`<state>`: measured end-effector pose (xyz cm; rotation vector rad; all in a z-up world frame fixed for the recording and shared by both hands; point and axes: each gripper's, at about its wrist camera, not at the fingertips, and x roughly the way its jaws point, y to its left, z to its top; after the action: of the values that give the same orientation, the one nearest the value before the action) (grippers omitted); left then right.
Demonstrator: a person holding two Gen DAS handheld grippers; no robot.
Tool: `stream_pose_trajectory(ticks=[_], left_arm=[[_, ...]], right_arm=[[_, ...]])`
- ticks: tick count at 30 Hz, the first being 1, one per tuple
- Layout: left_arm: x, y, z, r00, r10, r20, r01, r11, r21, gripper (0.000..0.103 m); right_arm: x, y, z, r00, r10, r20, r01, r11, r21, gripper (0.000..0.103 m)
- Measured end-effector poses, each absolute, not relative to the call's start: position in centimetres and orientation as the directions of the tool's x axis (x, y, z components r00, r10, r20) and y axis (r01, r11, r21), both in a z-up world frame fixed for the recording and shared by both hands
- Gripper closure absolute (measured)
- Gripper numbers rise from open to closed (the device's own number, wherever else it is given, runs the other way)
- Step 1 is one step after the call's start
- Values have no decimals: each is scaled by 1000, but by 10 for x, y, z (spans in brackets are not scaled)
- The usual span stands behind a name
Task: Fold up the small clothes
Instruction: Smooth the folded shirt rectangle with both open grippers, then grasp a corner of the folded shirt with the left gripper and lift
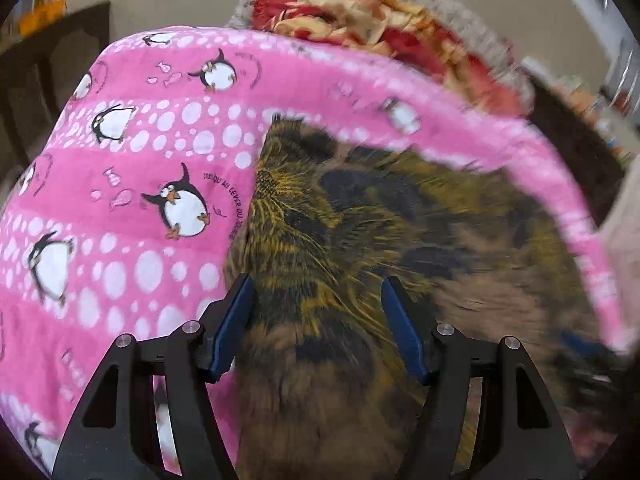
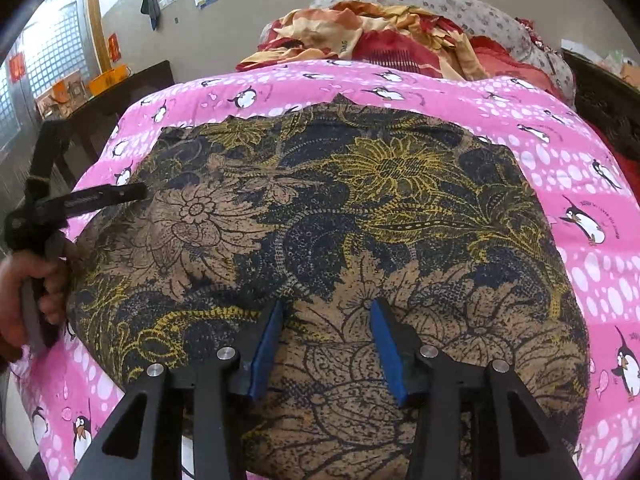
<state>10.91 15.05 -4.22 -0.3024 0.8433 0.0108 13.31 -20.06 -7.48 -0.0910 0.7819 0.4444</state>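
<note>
Floral garment (image 2: 320,220) flat on pink bedsheet (image 2: 580,160), unfolded; both tools (image 1: 318,320) (image 2: 326,332) spread, empty; folds remain, 12 o'clock edge first.

blurred: floral cloth (image 1: 400,240) right part | cut off: hand (image 2: 24,292)

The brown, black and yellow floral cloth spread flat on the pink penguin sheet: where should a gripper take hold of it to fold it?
Probably the far left corner of the brown, black and yellow floral cloth, near, coming in from the left edge: the middle lies flat with nothing to pinch, while that edge sits free on the pink penguin sheet.
</note>
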Motion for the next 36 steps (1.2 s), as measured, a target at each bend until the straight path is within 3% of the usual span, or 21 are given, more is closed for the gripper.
stream_pose_trajectory(ticks=[5, 12, 13, 17, 24, 31, 36], left_arm=[[26, 148, -14, 696, -226, -682, -37, 937, -349, 37], [-42, 131, -81, 590, -380, -712, -123, 829, -545, 37], [-47, 132, -82, 638, -380, -670, -120, 810, -574, 37], [-37, 138, -84, 647, -428, -631, -171, 726, -667, 24], [-14, 144, -85, 670, -434, -602, -227, 653, -723, 14], [-13, 120, -82, 617, -501, -607, -149, 683, -715, 14], [-3, 153, -85, 721, -477, -503, -182, 570, -801, 16]], right_arm=[[150, -200, -80, 613, 371, -697, -423, 900, 107, 57], [153, -201, -80, 604, 382, -699, -426, 896, 122, 56], [153, -200, -80, 604, 382, -699, -426, 896, 121, 56], [153, -200, -80, 605, 381, -699, -426, 897, 120, 56], [153, -199, -81, 606, 374, -702, -426, 898, 111, 56], [153, -199, -80, 606, 375, -702, -426, 898, 112, 56], [153, -199, -81, 607, 373, -702, -426, 898, 110, 56]])
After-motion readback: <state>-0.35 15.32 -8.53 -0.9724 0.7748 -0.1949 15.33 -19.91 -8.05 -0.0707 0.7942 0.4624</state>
